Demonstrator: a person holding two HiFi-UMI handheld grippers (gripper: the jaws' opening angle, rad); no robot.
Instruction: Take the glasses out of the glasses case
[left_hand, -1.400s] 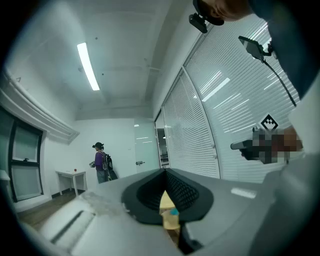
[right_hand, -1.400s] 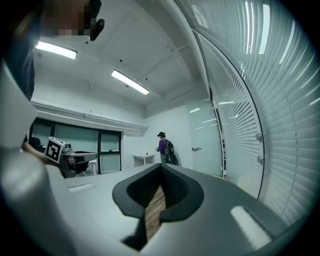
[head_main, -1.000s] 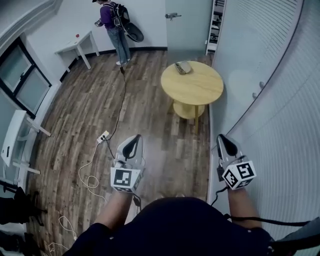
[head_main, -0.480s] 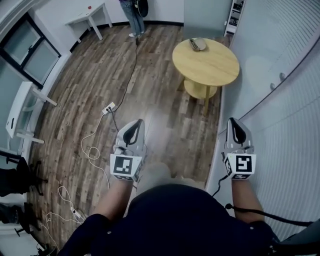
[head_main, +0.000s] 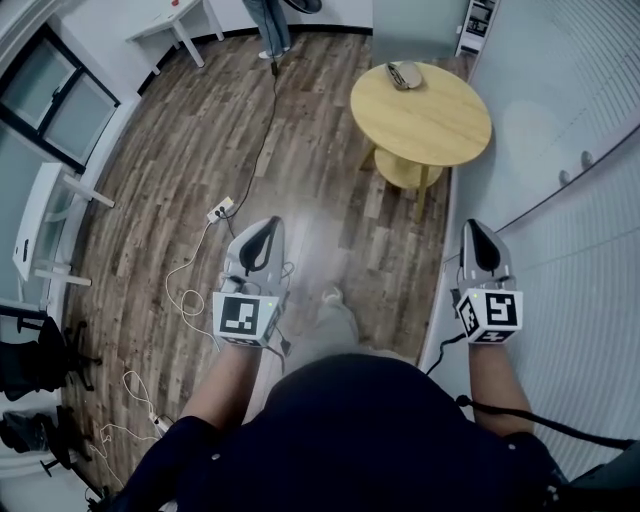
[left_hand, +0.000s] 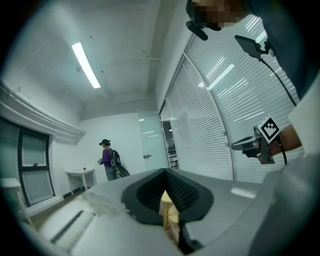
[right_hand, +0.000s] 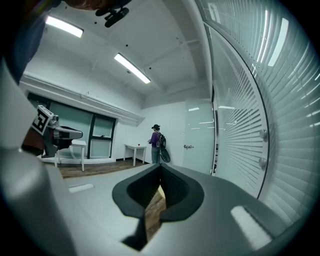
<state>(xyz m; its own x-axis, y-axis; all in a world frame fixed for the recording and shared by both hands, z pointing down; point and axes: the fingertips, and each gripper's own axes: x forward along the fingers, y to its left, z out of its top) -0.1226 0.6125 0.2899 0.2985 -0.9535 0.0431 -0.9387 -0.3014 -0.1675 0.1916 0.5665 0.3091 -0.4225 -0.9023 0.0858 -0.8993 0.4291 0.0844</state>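
A grey glasses case (head_main: 404, 73) lies shut at the far edge of a round yellow table (head_main: 425, 118), seen in the head view. Both grippers are held level over the wooden floor, well short of the table. My left gripper (head_main: 268, 223) is shut with nothing in it; its dark pads (left_hand: 181, 192) meet, and only a sliver of the table shows between them. My right gripper (head_main: 475, 226) is also shut and empty, close beside the glass wall. In the right gripper view its pads (right_hand: 175, 192) touch. The glasses are not visible.
A curved glass wall with blinds (head_main: 580, 170) runs along the right. A power strip and cables (head_main: 217, 212) trail over the floor at left. A white desk (head_main: 42, 262) stands at the left, a small white table (head_main: 170, 20) at the back. A person (right_hand: 156, 145) stands far off.
Both grippers have been carried forward toward the round table, which is now nearer. Both stay shut and empty.
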